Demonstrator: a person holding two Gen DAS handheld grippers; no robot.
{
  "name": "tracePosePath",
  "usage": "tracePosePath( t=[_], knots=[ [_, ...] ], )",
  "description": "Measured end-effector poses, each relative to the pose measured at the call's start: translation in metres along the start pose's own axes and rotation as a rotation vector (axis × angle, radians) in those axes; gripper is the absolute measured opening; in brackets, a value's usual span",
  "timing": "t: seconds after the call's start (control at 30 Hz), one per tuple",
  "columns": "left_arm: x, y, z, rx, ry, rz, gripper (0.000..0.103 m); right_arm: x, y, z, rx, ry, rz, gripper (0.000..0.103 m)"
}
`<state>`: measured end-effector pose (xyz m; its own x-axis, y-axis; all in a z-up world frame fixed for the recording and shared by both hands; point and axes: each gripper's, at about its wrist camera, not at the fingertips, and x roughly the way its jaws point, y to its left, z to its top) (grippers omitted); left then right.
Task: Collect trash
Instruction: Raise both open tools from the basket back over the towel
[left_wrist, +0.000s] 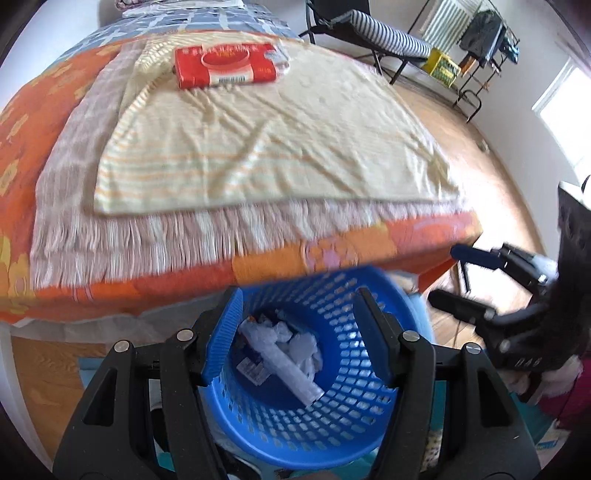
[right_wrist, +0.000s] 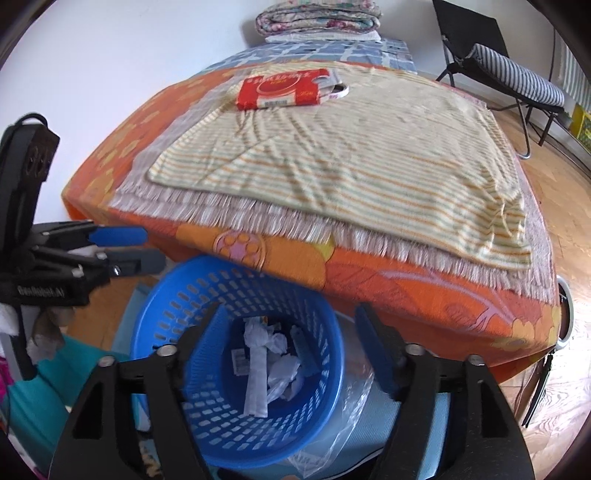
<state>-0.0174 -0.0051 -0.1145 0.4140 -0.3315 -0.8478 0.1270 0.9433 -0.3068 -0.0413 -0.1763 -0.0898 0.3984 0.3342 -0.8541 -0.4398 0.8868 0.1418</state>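
Note:
A blue perforated basket (left_wrist: 332, 417) stands on the floor below the bed edge; it holds crumpled white paper and wrappers (left_wrist: 288, 350). It shows in the right wrist view too (right_wrist: 207, 424), with the trash (right_wrist: 269, 365) inside. My left gripper (left_wrist: 295, 314) is open and empty, hovering over the basket. My right gripper (right_wrist: 288, 325) is open and empty above the basket; it also shows in the left wrist view (left_wrist: 443, 273). The left gripper shows in the right wrist view (right_wrist: 147, 247). A red packet (left_wrist: 225, 66) lies far back on the bed (right_wrist: 280, 88).
A striped towel (left_wrist: 258, 147) over a fringed cloth covers the orange bedspread (right_wrist: 406, 288). A clear plastic bag (right_wrist: 340, 417) lies beside the basket. A black chair with a striped cushion (right_wrist: 513, 77) stands on the wooden floor. Folded blankets (right_wrist: 317, 16) sit at the bed's head.

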Motion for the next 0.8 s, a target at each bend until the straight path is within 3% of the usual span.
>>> tracePosePath(
  t=[0.2,0.47,0.63,0.8],
  knots=[
    [-0.007,0.008,0.046,0.020,-0.038,0.022,0.064,0.006,-0.009,0.020,0.016,0.011,-0.015,0.078],
    [-0.007,0.029,0.117,0.030,-0.087,0.027,0.064,0.000,-0.020,0.066,0.036,-0.112,-0.006,0.078],
    [0.003,0.049,0.178,0.029,-0.126,0.040,0.064,0.008,-0.030,0.107,0.066,-0.152,0.042,0.078],
    [0.031,0.079,0.237,-0.017,-0.126,0.023,0.064,0.015,-0.045,0.122,0.137,-0.130,0.086,0.078]
  ],
)
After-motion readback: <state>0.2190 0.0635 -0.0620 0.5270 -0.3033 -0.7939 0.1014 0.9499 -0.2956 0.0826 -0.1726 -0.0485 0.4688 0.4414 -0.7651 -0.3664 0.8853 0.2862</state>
